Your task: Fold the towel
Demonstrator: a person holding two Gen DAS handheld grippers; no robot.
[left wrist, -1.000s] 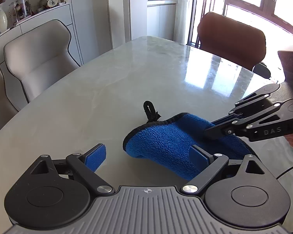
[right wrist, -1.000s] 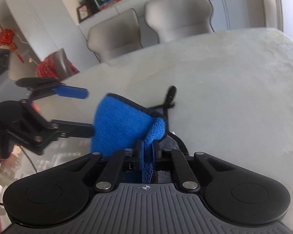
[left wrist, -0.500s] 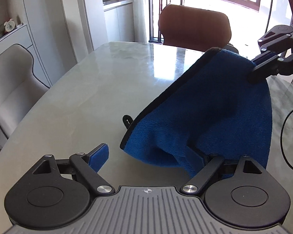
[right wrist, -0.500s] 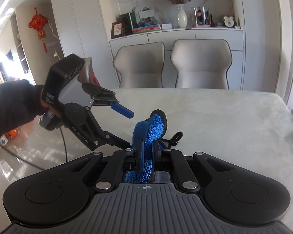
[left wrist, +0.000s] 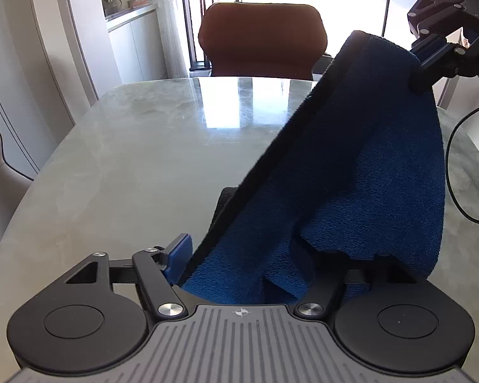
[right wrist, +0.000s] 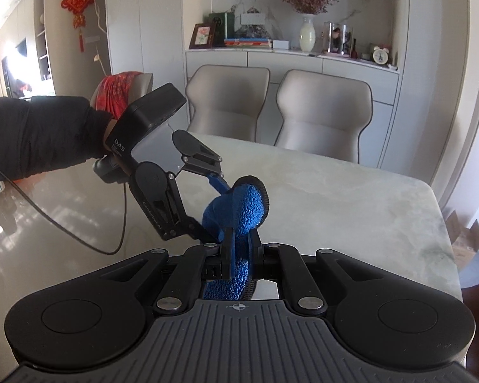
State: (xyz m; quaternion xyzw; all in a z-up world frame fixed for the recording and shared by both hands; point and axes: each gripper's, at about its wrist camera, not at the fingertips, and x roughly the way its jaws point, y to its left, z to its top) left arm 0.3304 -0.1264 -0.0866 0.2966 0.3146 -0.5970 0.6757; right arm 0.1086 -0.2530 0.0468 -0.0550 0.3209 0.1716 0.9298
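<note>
The blue towel (left wrist: 361, 172) hangs in the air above the tabletop (left wrist: 143, 159), stretched on a slant from an upper corner down to a bunched lower end. It is thick, fluffy terry with a dark bound hem — soft, light and floppy, likely to sag and fold on itself wherever it is unsupported, yet grippy enough not to slide out of a pinch. The hemmed corners look like the sound places to hold it.

The right gripper (right wrist: 239, 250) has its fingers nearly together, clamped on the upper corner. The left gripper (left wrist: 255, 255) has just been closing its fingers; the lower end of the towel lies between them, but the left blue pad (left wrist: 178, 255) stands clear of the cloth, so no pinch is made yet. A dark sleeve (right wrist: 38, 134) carries the left gripper from the side.
</note>
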